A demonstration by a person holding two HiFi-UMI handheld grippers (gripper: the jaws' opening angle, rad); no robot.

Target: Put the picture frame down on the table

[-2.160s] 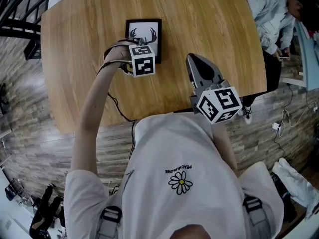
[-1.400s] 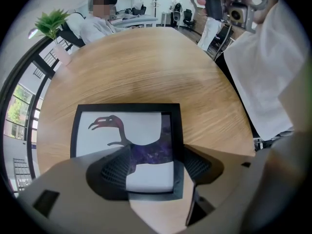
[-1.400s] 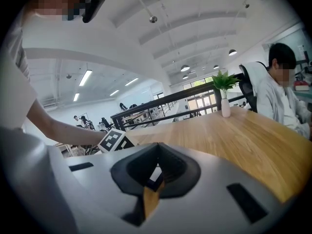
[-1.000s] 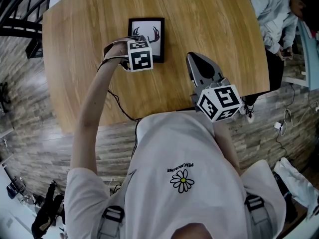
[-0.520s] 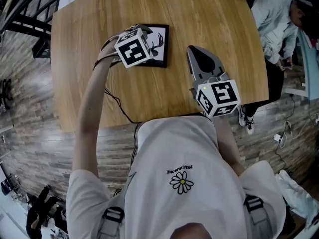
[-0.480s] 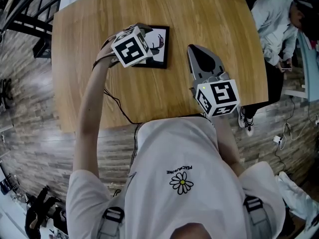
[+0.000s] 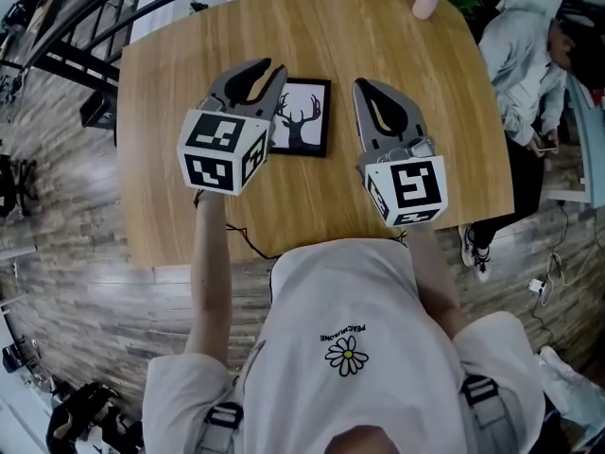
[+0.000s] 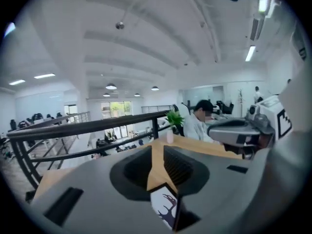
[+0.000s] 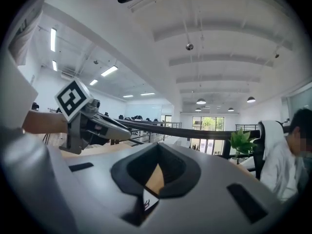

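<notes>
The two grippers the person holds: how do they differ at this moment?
The left gripper's jaws stand slightly apart; the right gripper's jaws are together. In the head view the left gripper overlaps the picture frame's left edge, while the right gripper sits clear of the frame, on its right. Both are empty and point away from the person over the table.

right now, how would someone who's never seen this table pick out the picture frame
Start at the wooden table and look to its middle, between the left gripper and the right gripper. The picture frame lies flat there. Its black border and white sheet with a dark antlered deer's head set it apart from the pink vase at the far edge.
</notes>
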